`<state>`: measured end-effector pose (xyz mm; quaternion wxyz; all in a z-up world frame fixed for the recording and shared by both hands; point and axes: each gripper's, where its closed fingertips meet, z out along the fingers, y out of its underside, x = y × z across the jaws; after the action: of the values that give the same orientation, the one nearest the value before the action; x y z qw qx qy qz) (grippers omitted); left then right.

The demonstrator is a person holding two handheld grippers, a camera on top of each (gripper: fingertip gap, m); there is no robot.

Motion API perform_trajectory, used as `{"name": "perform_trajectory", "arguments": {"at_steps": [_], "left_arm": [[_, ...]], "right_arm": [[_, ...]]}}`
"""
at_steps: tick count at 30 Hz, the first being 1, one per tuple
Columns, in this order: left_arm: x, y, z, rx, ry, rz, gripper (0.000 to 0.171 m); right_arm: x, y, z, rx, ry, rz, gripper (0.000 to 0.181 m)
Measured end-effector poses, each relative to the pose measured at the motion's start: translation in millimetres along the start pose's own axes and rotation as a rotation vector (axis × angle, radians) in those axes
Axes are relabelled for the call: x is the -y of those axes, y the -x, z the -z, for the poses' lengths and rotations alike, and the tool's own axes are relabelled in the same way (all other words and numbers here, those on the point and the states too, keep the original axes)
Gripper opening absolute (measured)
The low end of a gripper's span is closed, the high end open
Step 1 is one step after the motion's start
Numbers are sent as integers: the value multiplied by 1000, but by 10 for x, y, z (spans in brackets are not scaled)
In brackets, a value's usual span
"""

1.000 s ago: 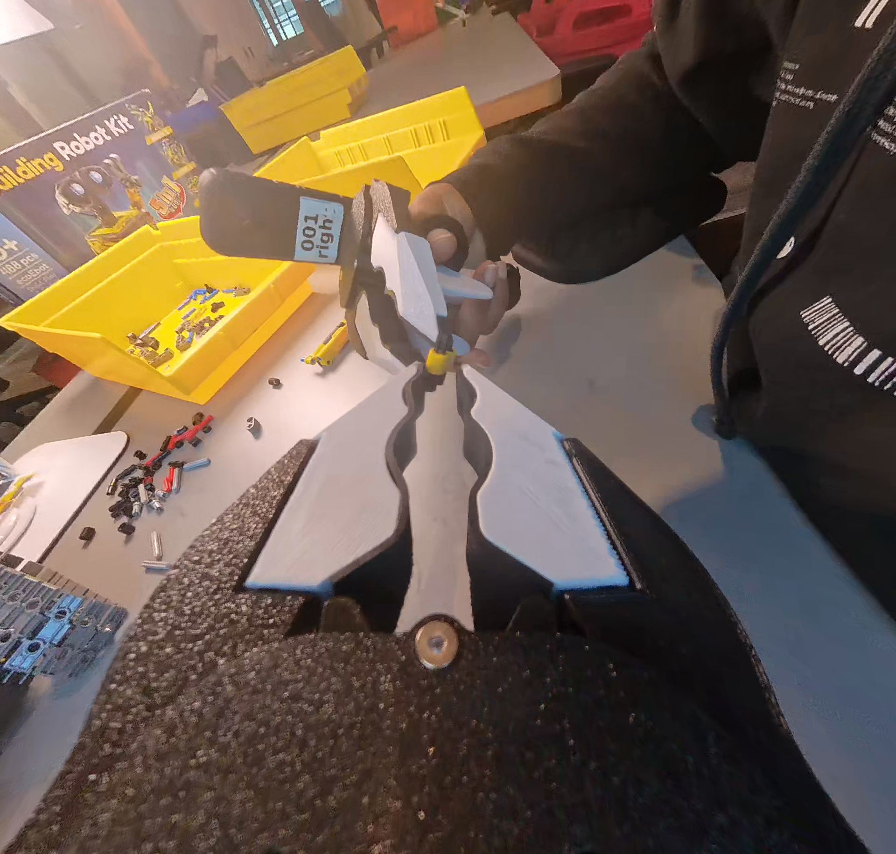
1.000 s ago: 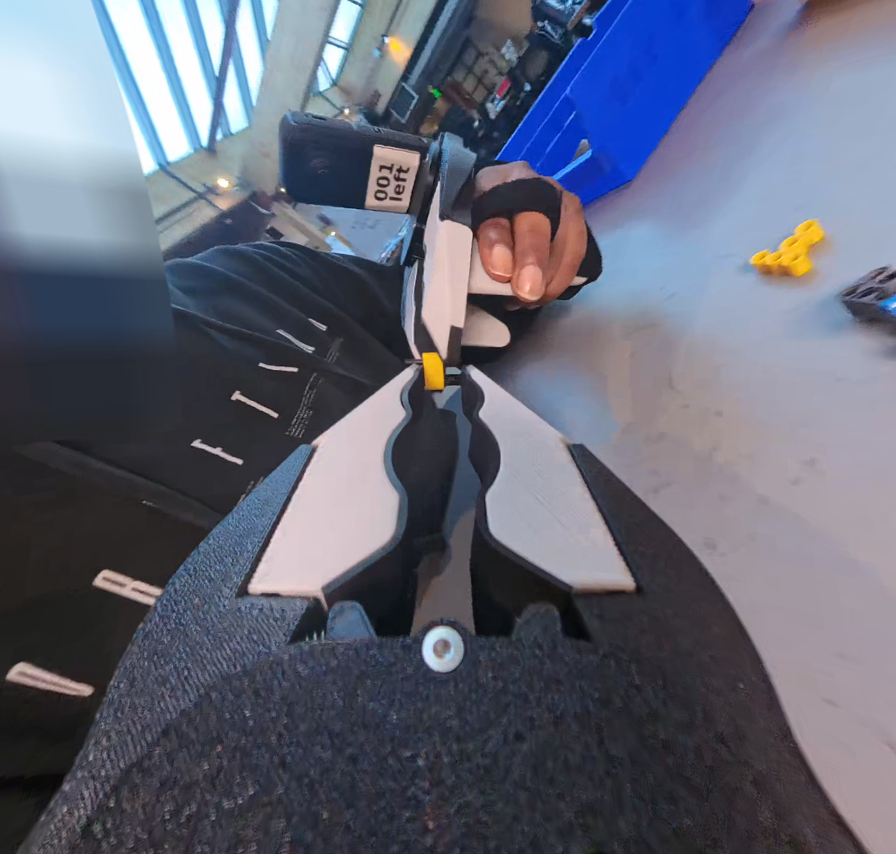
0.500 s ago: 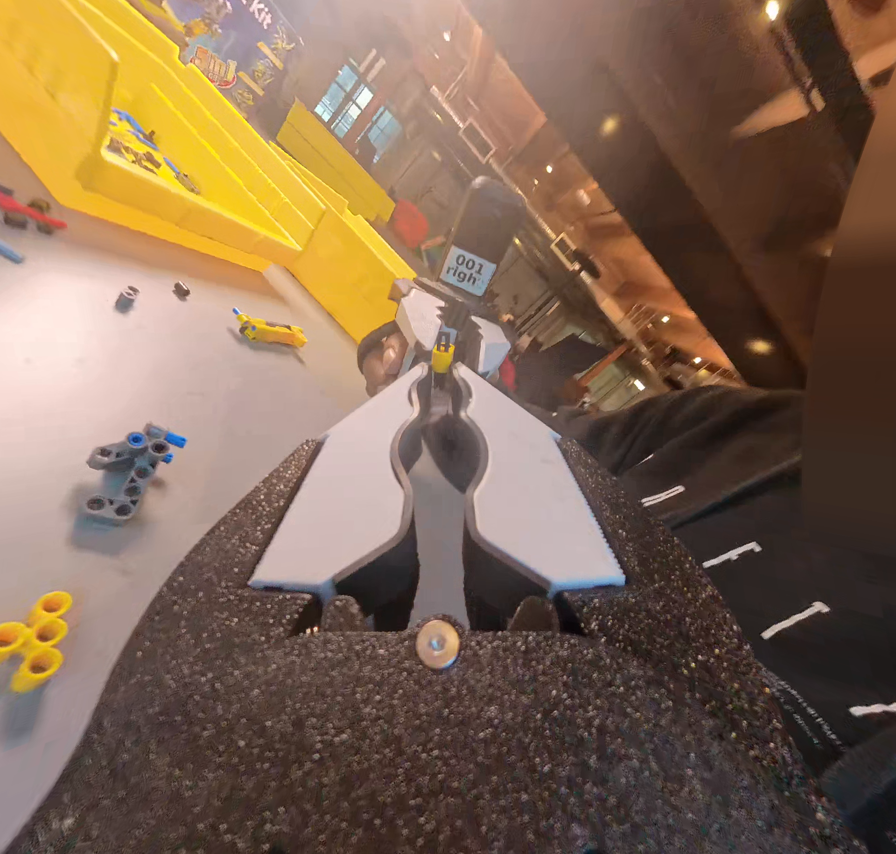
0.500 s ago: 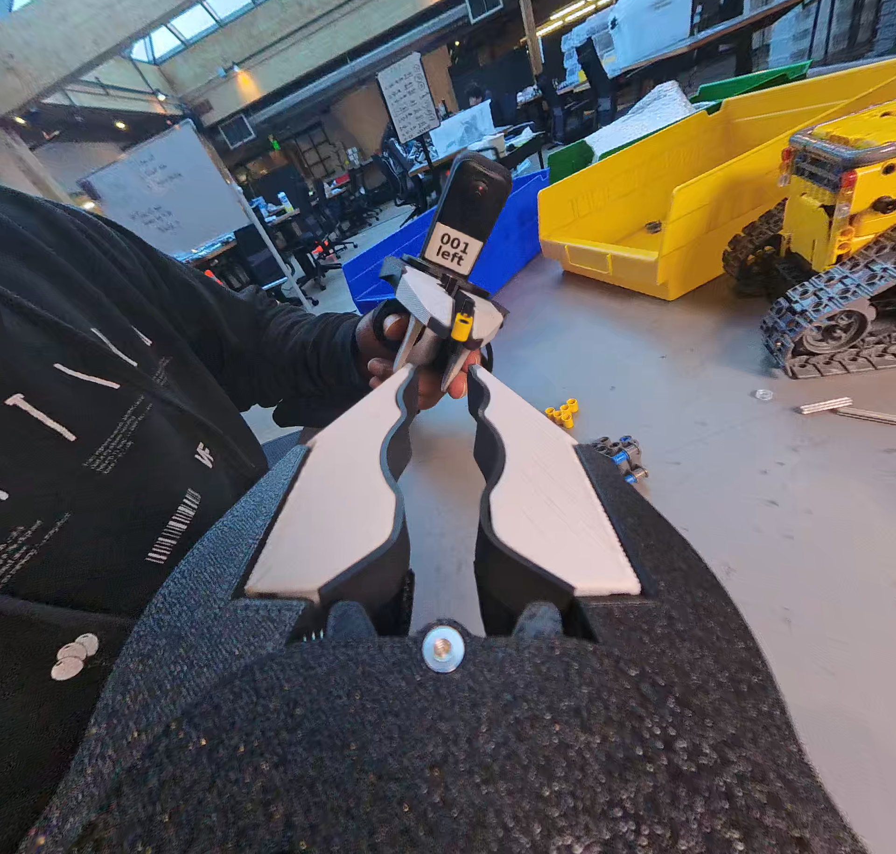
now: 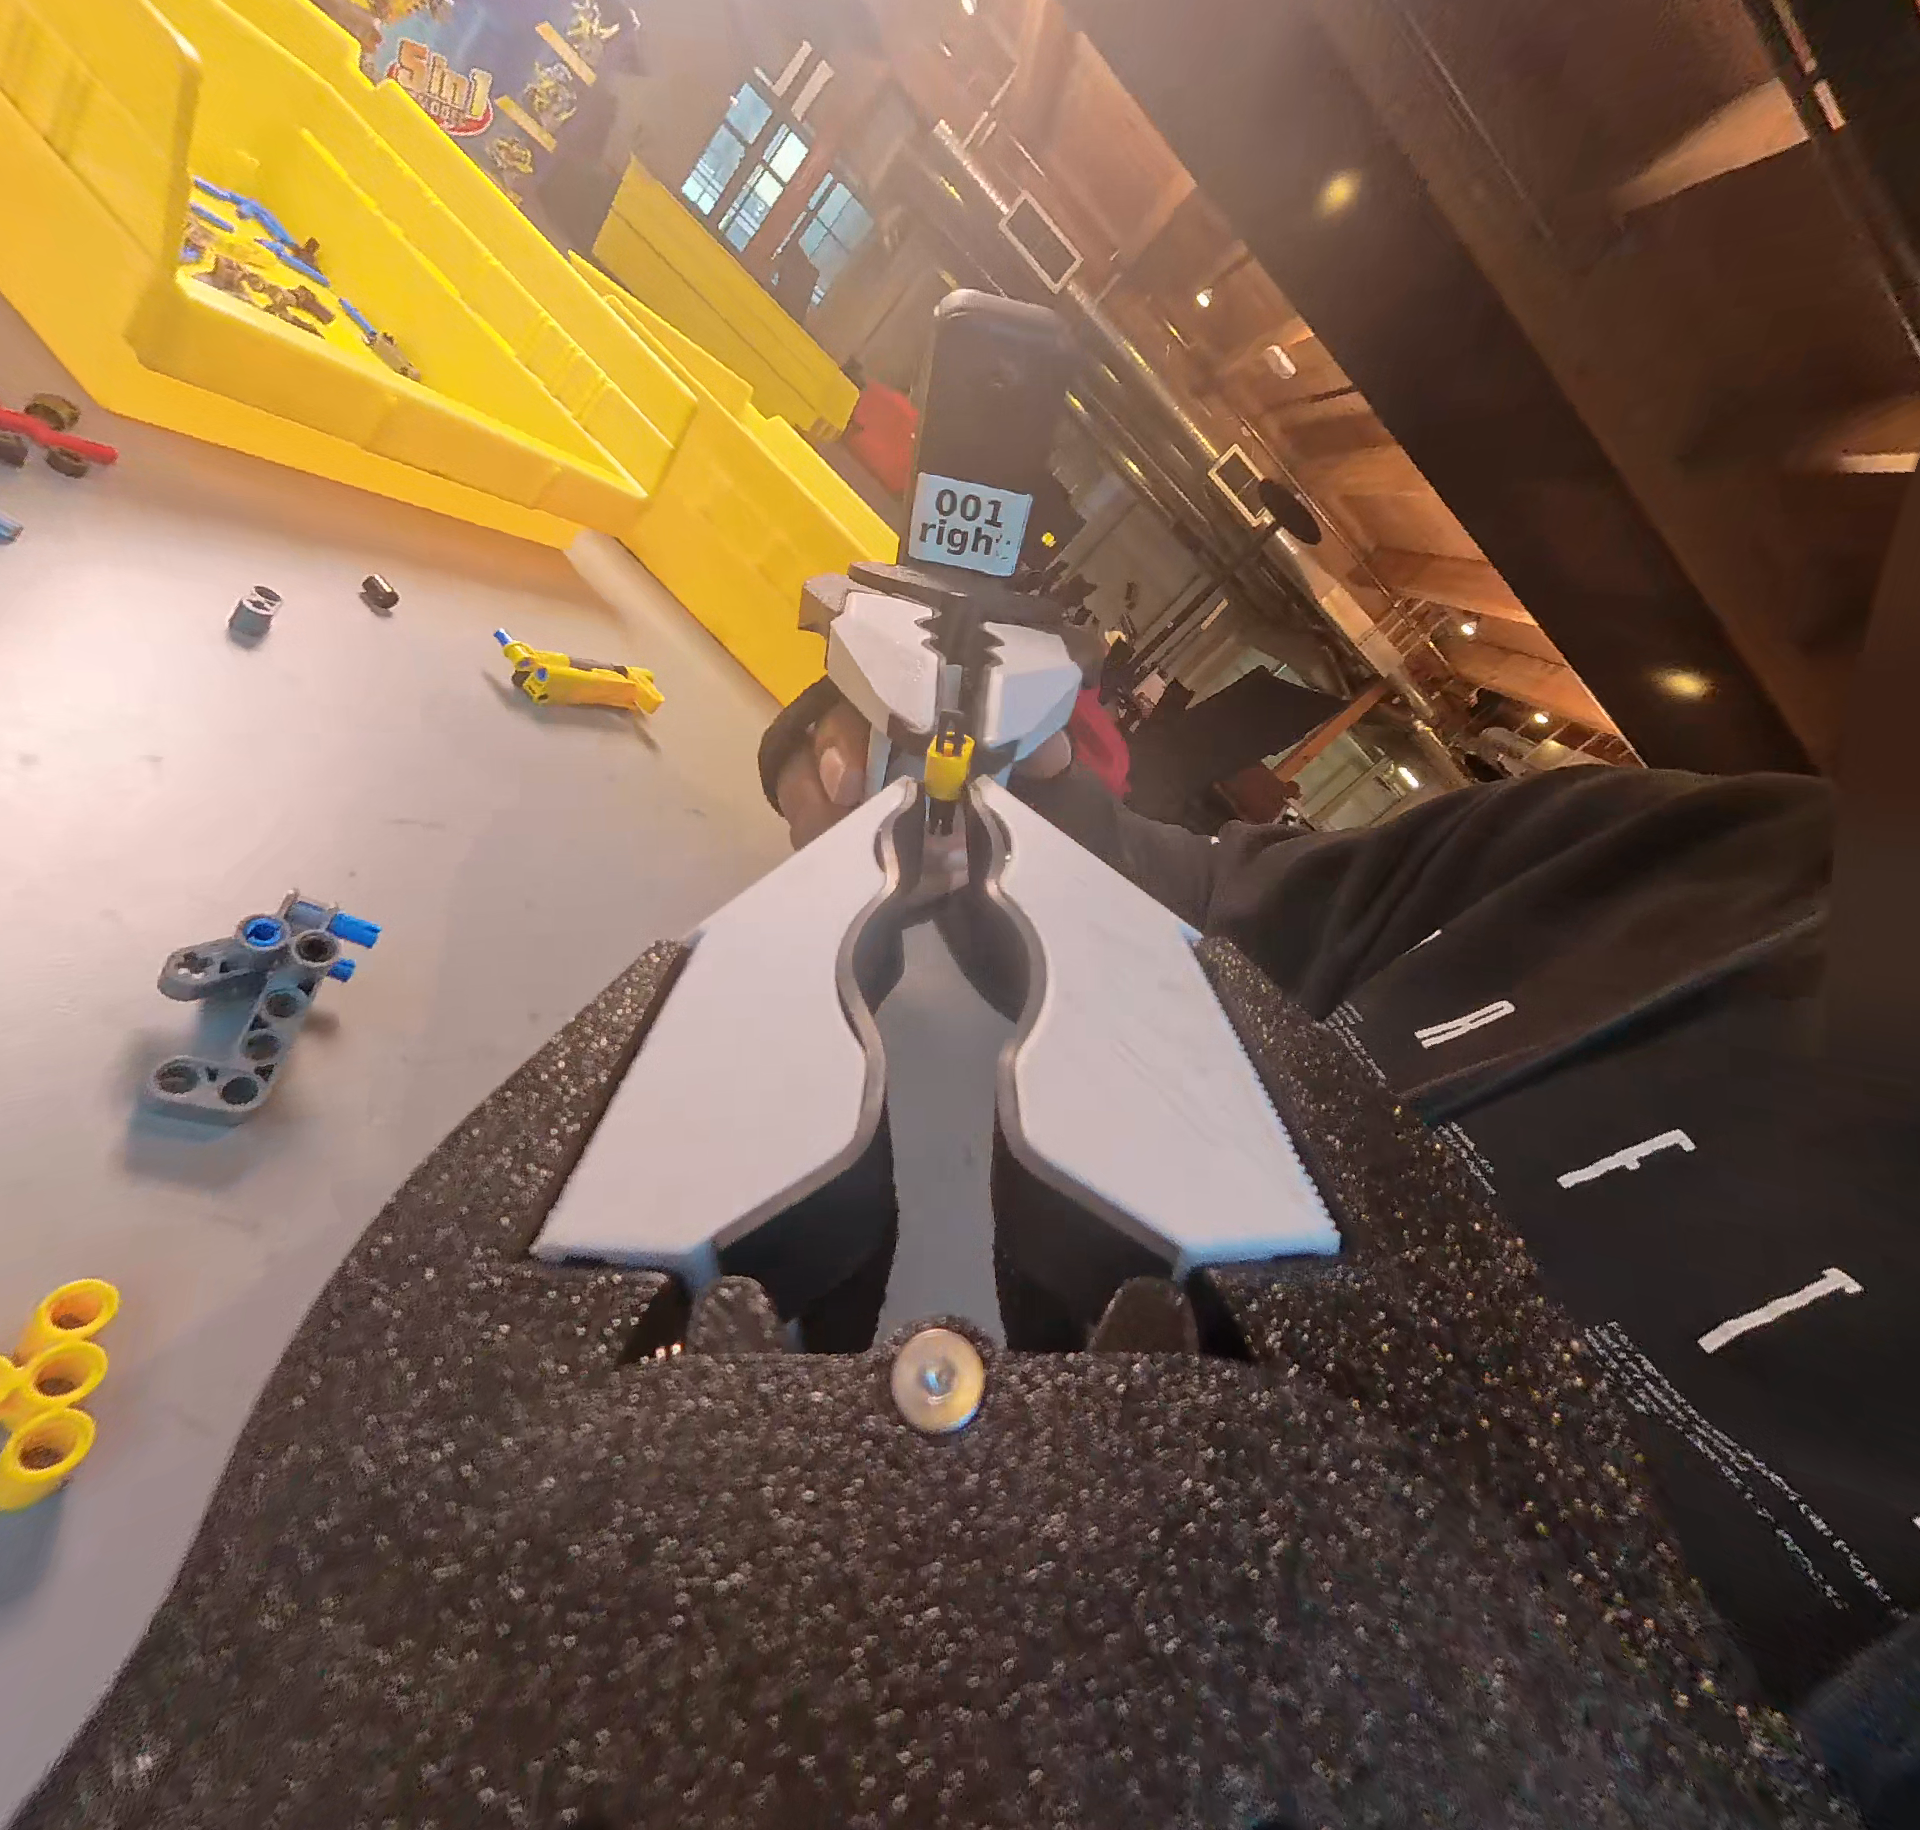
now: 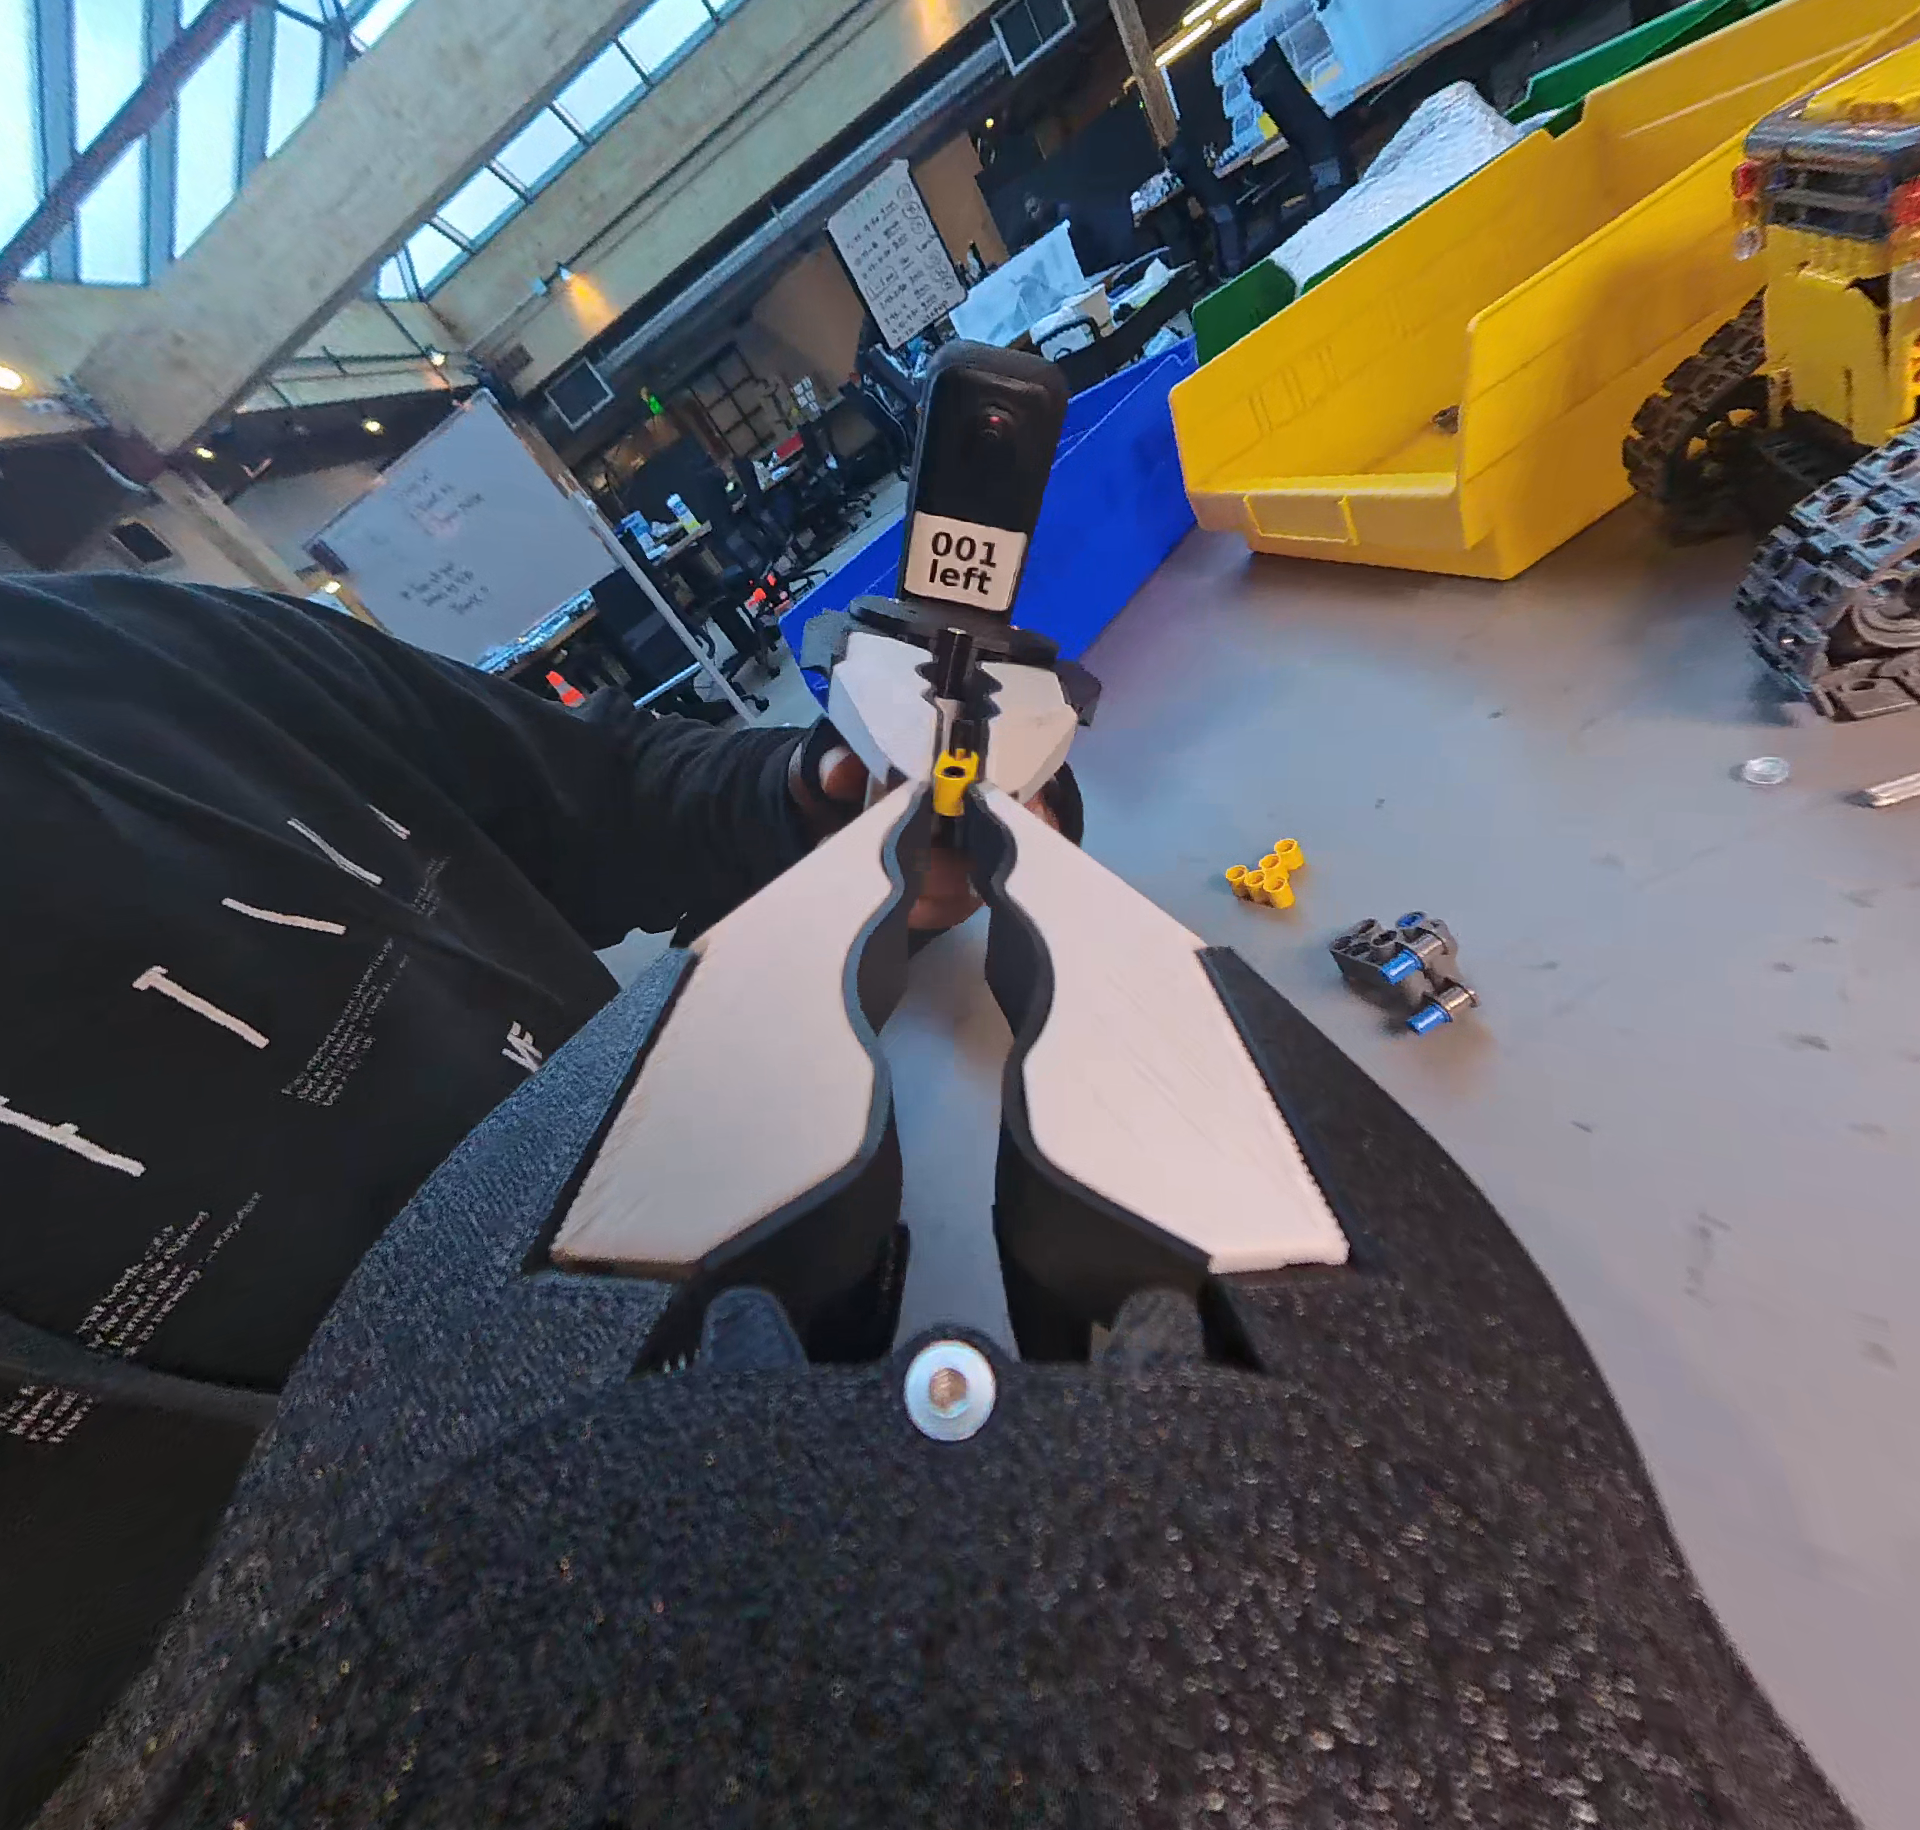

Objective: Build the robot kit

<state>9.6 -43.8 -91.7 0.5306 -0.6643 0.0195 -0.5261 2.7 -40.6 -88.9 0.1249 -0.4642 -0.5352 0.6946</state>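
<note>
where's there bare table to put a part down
The widest bare table lies right of the right gripper, on the near side of the grey-blue assembly. Another patch sits between the yellow tray, the yellow-black part and that assembly. Crowded: by the tracked model, and where the left gripper and right gripper pinch the yellow piece.

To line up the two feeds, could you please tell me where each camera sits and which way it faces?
Left wrist view: mounted on the left gripper, it looks along its fingers, low over the grey table, head-on at the right gripper; a black sleeve shows.
Right wrist view: mounted on the right gripper, it faces the opposite way, at the left gripper, with a yellow bin beyond; the same sleeve shows.
Shared: the small yellow piece where both sets of tips meet, and the grey-and-blue part.
</note>
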Motion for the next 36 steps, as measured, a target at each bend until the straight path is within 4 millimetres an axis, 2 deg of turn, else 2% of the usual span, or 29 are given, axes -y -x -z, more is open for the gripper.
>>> {"name": "perform_trajectory", "arguments": {"at_steps": [6, 12, 18, 23, 26, 29, 36], "left_arm": [[-22, -22, -11, 48, 24, -128, 6], [-63, -34, -32, 97, 63, -285, 6], [-188, -17, -45, 104, 155, -404, 7], [-244, 72, -48, 139, 197, -441, 7], [-233, 135, -42, 164, 198, -448, 7], [-242, 159, -50, 169, 203, -454, 7], [-239, 141, -46, 174, 203, -512, 7]], "right_arm": [[-35, 10, 8, -4, 25, 18, 7], [-59, 54, 37, -32, 61, 169, 4], [-198, 39, 88, 3, 130, 163, 0], [-228, -24, 93, -26, 147, 200, 1], [-235, -63, 92, -39, 147, 212, 11], [-223, -95, 62, -51, 135, 206, 5], [-232, -84, 63, -24, 129, 182, 5]]}}
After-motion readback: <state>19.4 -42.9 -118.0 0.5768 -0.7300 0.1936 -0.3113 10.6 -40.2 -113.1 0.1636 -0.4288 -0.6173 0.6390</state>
